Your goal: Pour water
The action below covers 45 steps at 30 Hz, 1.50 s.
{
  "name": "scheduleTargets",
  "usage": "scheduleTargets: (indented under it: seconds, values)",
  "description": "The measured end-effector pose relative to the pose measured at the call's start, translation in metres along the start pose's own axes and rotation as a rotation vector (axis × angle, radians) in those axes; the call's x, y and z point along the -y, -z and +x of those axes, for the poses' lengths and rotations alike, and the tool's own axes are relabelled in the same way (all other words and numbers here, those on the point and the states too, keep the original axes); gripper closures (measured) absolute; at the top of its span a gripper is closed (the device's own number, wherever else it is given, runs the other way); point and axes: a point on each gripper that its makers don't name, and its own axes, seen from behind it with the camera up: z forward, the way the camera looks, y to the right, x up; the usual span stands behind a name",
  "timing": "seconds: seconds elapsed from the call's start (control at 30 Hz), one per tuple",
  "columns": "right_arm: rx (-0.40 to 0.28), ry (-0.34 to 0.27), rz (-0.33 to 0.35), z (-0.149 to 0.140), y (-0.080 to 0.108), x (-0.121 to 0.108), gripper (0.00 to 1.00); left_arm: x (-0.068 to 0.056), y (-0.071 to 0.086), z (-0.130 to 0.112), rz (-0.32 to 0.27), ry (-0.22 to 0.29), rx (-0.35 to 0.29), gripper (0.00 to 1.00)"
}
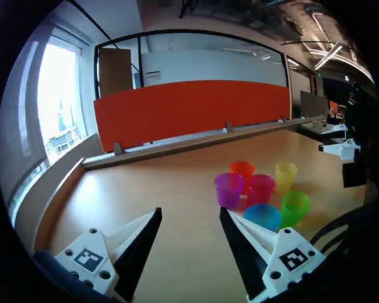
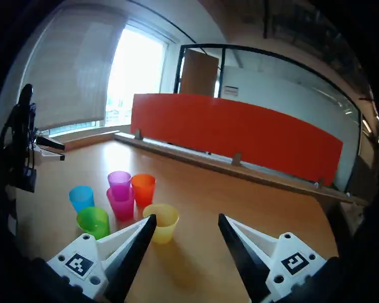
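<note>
1. The left gripper [image 1: 189, 216] hangs low over the wooden table [image 1: 154, 182], its fingers spread apart with nothing between them.
2. The right gripper [image 2: 186, 218] is likewise held wide and empty.
3. Ahead and to the right of the left gripper stand the blue cup [image 1: 262, 217], just beyond its right finger, and the green cup [image 1: 294, 207]. Behind these are the purple cup [image 1: 229, 189] and pink cup [image 1: 260, 189], and farthest back the orange cup [image 1: 242, 170] and yellow cup [image 1: 285, 177].
4. All six are upright, mouths up and packed close together. I cannot tell whether any holds water.
5. From the right gripper the same group lies ahead and to the left, the yellow cup nearest, just past its left fingertip.
6. Neither gripper looks clearly nearer. Each would likely have to swing inward and take an upright cup across its sides.
</note>
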Motion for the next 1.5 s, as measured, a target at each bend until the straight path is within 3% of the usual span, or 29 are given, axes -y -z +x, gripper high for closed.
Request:
scheduleTargets:
  seconds: [0.17, 0.3, 0.6, 0.7, 0.87, 1.1, 1.5]
  values:
    - [-0.044, -0.033, -0.064, 0.014, 0.001, -0.018, 0.05, 0.008, 0.010, 0.029, 0.047, 0.053, -0.097, 0.16]
    - [-0.073, -0.063, -0.111, 0.023, 0.003, -0.027, 0.05, 0.006, 0.013, 0.042, 0.057, 0.089, -0.143, 0.16]
    - [-0.157, -0.093, -0.225, 0.037, 0.013, -0.054, 0.05, 0.009, 0.016, 0.054, 0.112, 0.118, -0.212, 0.16]
    - [-0.191, -0.123, -0.281, 0.041, 0.021, -0.066, 0.05, 0.007, 0.017, 0.053, 0.120, 0.145, -0.233, 0.16]
    - [-0.242, -0.175, -0.318, 0.042, 0.033, -0.079, 0.05, 0.008, 0.017, 0.049, 0.133, 0.176, -0.245, 0.16]
    - [-0.255, -0.206, -0.357, 0.030, 0.041, -0.093, 0.05, 0.011, 0.020, 0.049, 0.151, 0.171, -0.259, 0.16]
    - [-0.299, -0.192, -0.369, 0.033, 0.053, -0.098, 0.05, 0.007, 0.021, 0.056, 0.189, 0.129, -0.292, 0.16]
